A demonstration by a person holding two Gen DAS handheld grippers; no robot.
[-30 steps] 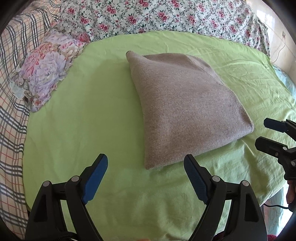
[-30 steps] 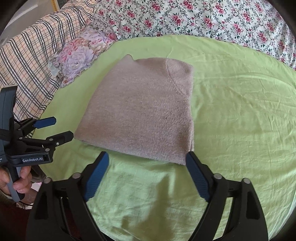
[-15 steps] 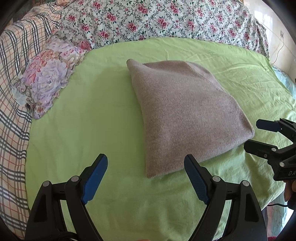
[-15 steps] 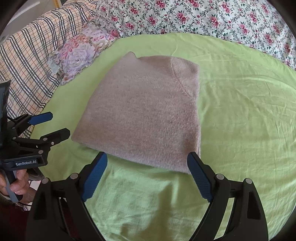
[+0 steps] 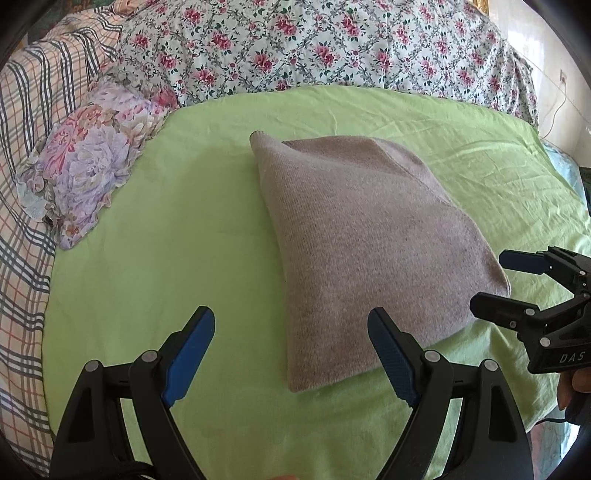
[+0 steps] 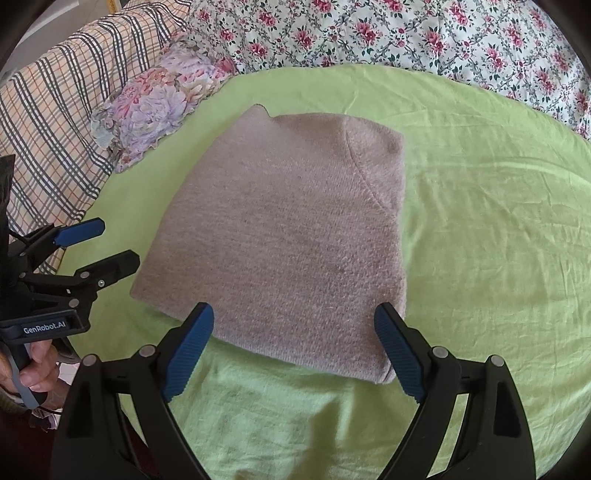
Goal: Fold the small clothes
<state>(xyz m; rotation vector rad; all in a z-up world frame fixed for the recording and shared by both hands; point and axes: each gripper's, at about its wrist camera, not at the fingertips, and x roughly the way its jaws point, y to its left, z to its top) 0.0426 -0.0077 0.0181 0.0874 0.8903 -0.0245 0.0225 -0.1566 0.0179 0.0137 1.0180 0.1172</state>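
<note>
A green sheet (image 6: 480,221) covers the bed, giving a flat surface for folding; a floral quilt (image 6: 406,33) and plaid blanket (image 6: 55,110) are pushed to the far and left edges, with a floral pillow (image 6: 155,99) beside them. The grey-brown knit sweater (image 6: 288,236) lies mid-sheet, already folded into a compact rectangle. The right gripper (image 6: 293,345) hovers wide open at its near edge, holding nothing. The left gripper (image 5: 291,347), equally wide and empty, waits at the near left corner.
</note>
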